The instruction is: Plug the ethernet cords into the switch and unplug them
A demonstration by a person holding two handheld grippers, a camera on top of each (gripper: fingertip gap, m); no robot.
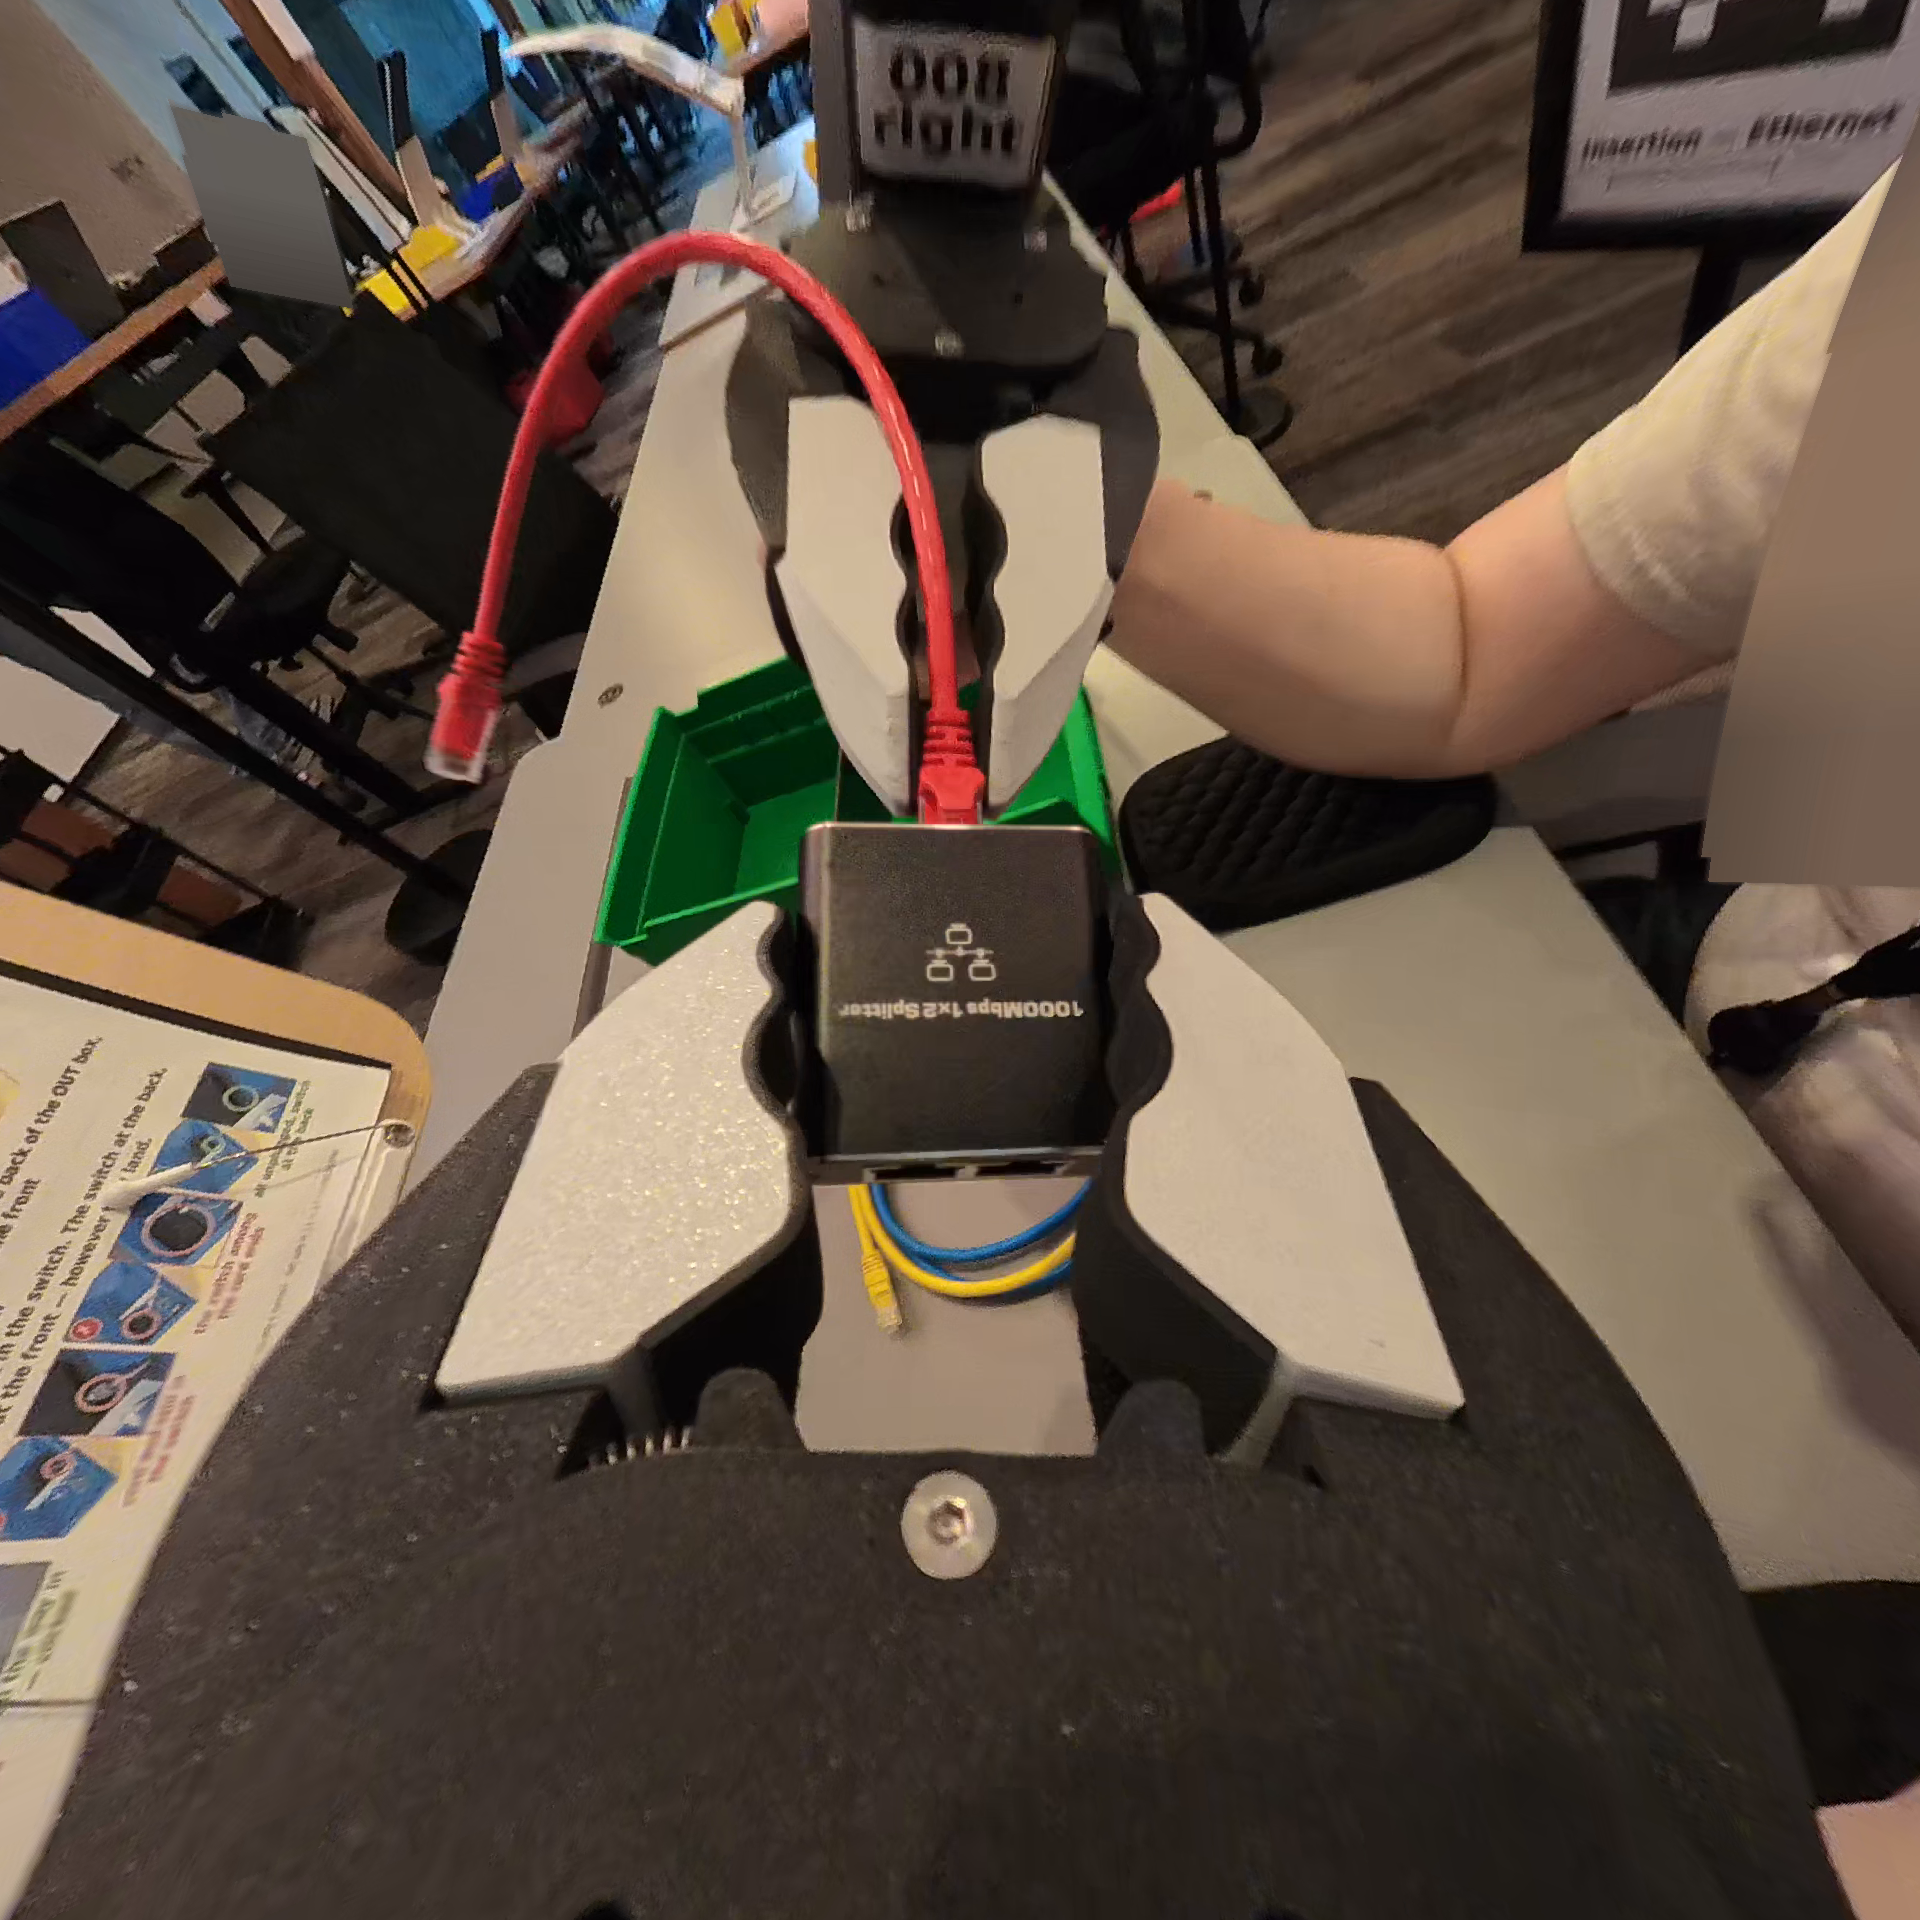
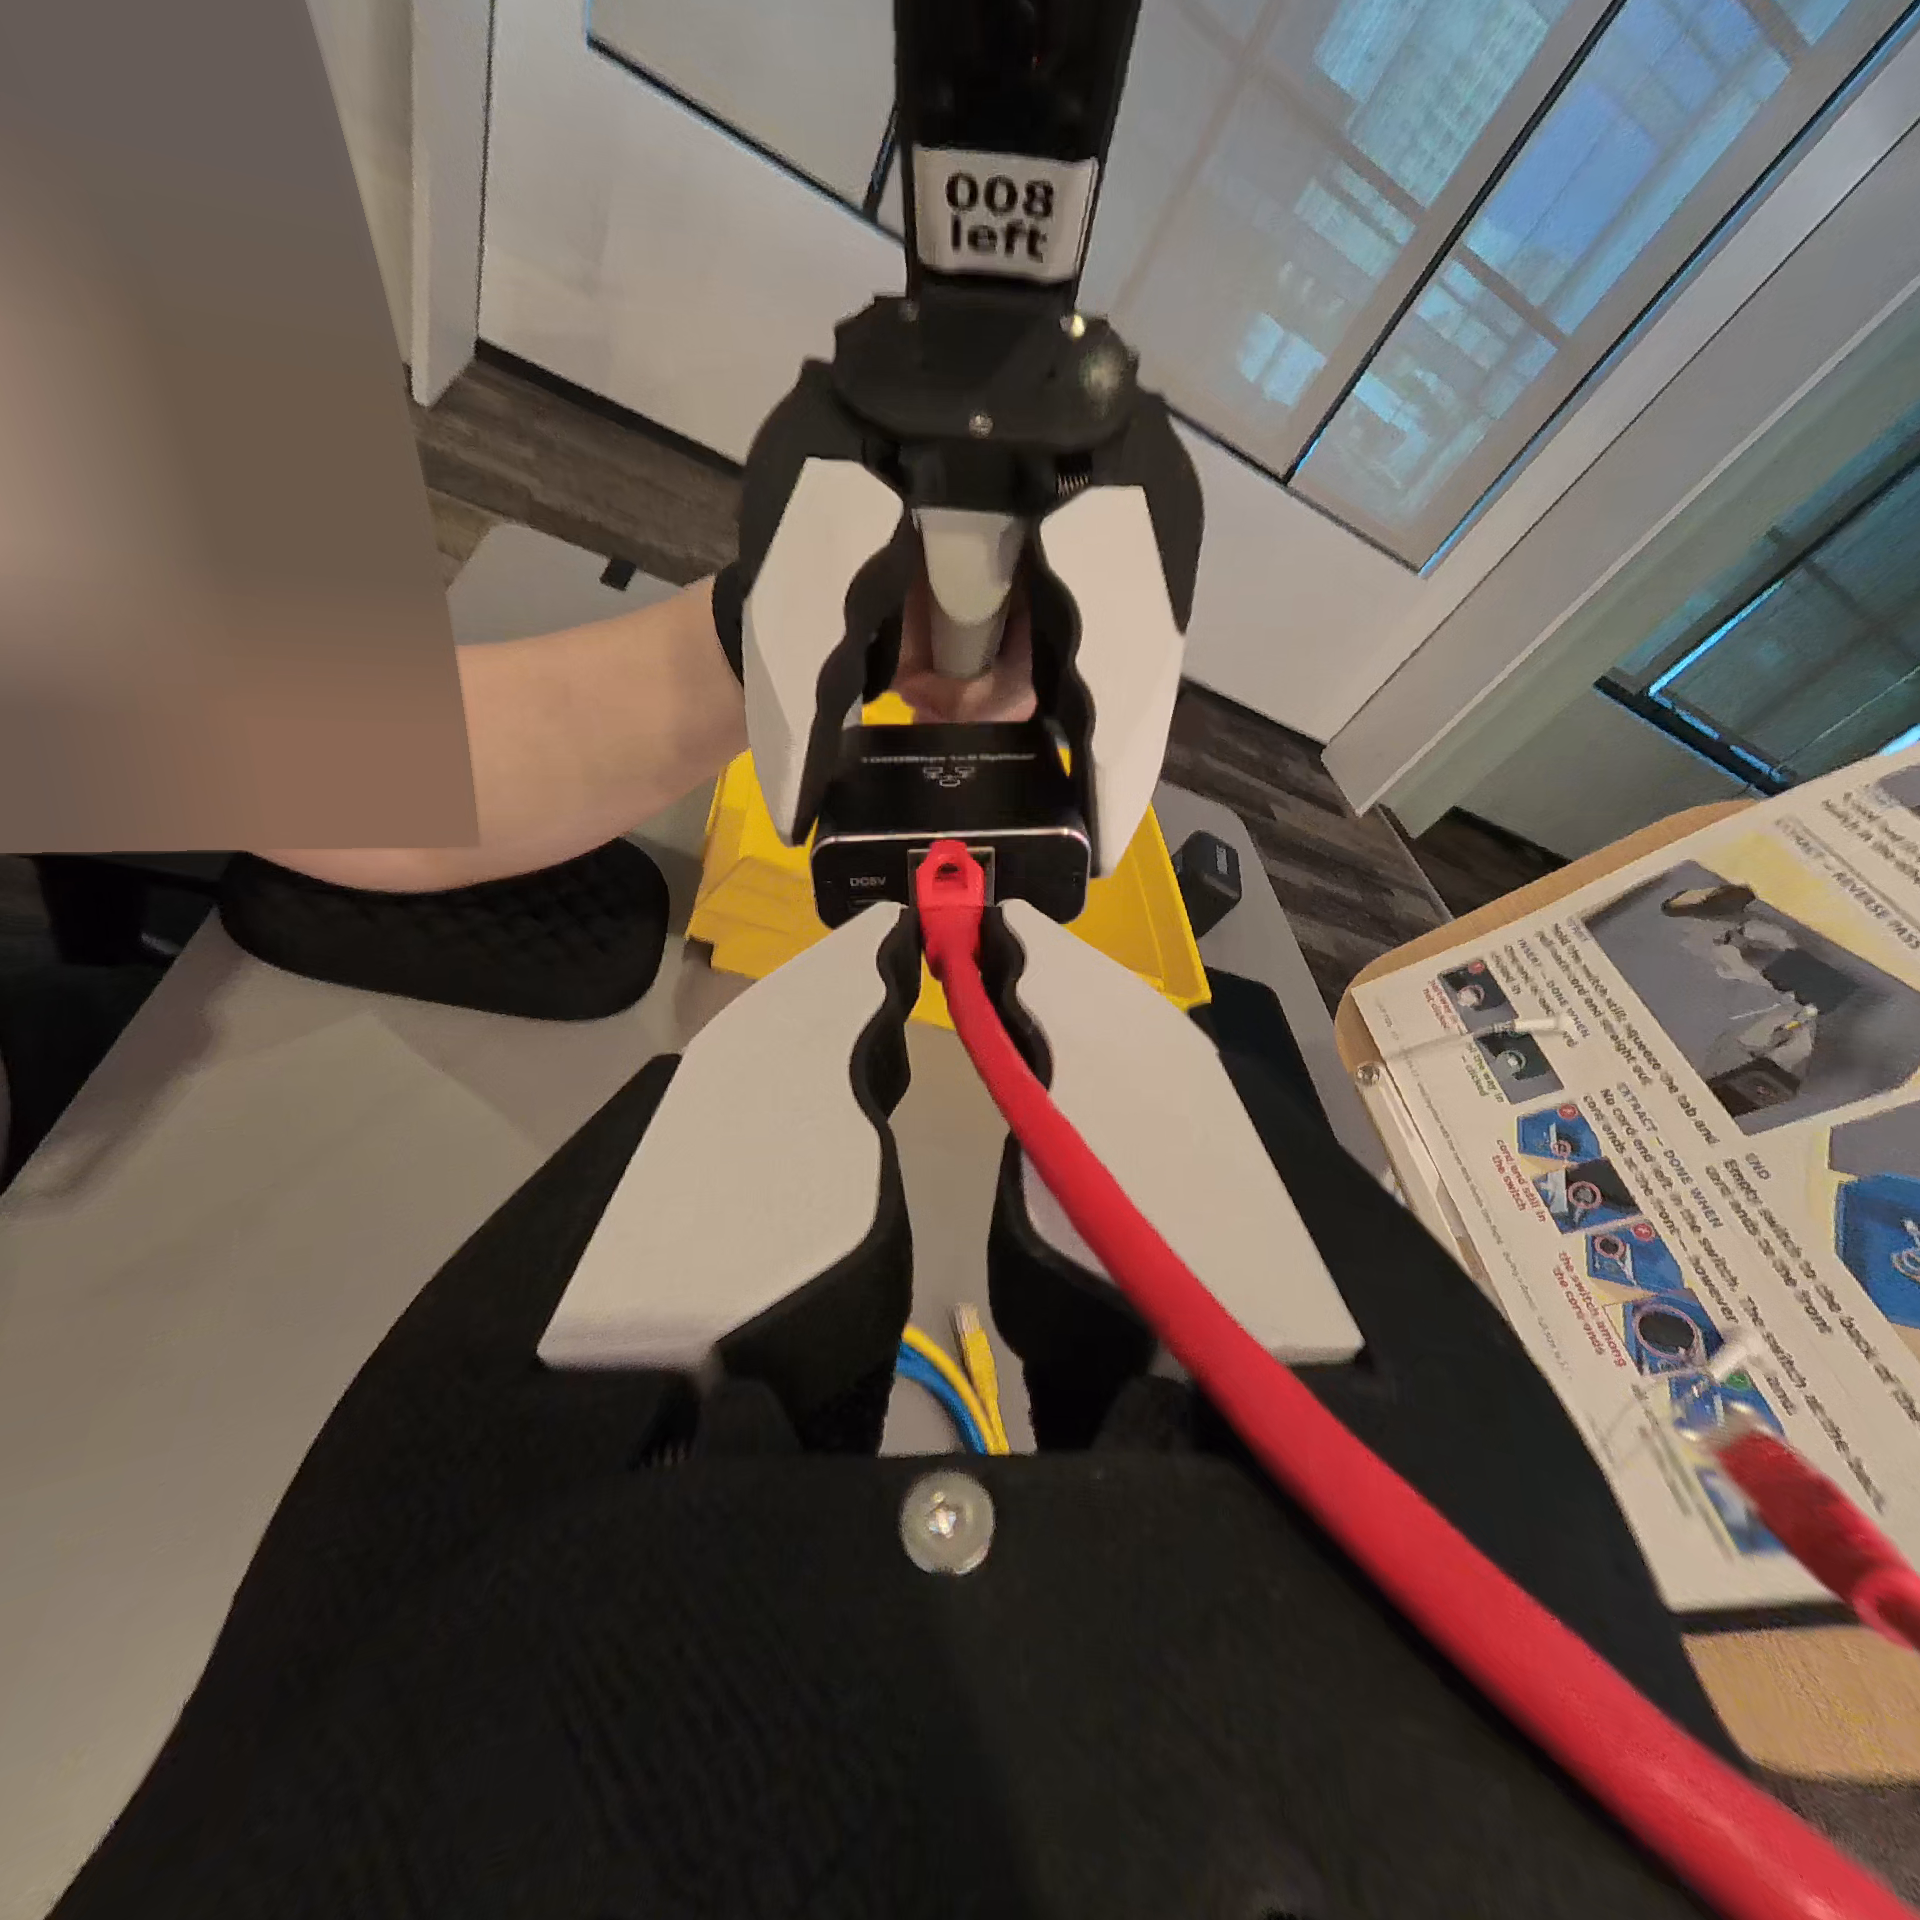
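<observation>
My left gripper (image 1: 951, 966) is shut on the black switch (image 1: 951, 987) and holds it above the table, its two-port face toward the camera. The right gripper (image 1: 948, 790) faces it and is shut on the red cord's plug (image 1: 948, 774), which sits at the switch's far port. In the right wrist view my right gripper (image 2: 948, 925) pinches the red plug (image 2: 948, 883) in the switch's (image 2: 951, 862) single port, with the left gripper (image 2: 945, 821) gripping the switch's sides. The red cord (image 1: 582, 364) arches up and its free plug (image 1: 462, 717) hangs loose.
Yellow and blue cords (image 1: 966, 1257) lie on the grey table (image 1: 1455, 1143) below the grippers. A green bin (image 1: 717, 810) stands behind the switch; a yellow bin (image 2: 1143, 935) shows in the right wrist view. An instruction sheet (image 1: 156, 1247) lies to one side. A person's arm (image 1: 1351, 623) is near. My left and right fingertips are right by each other.
</observation>
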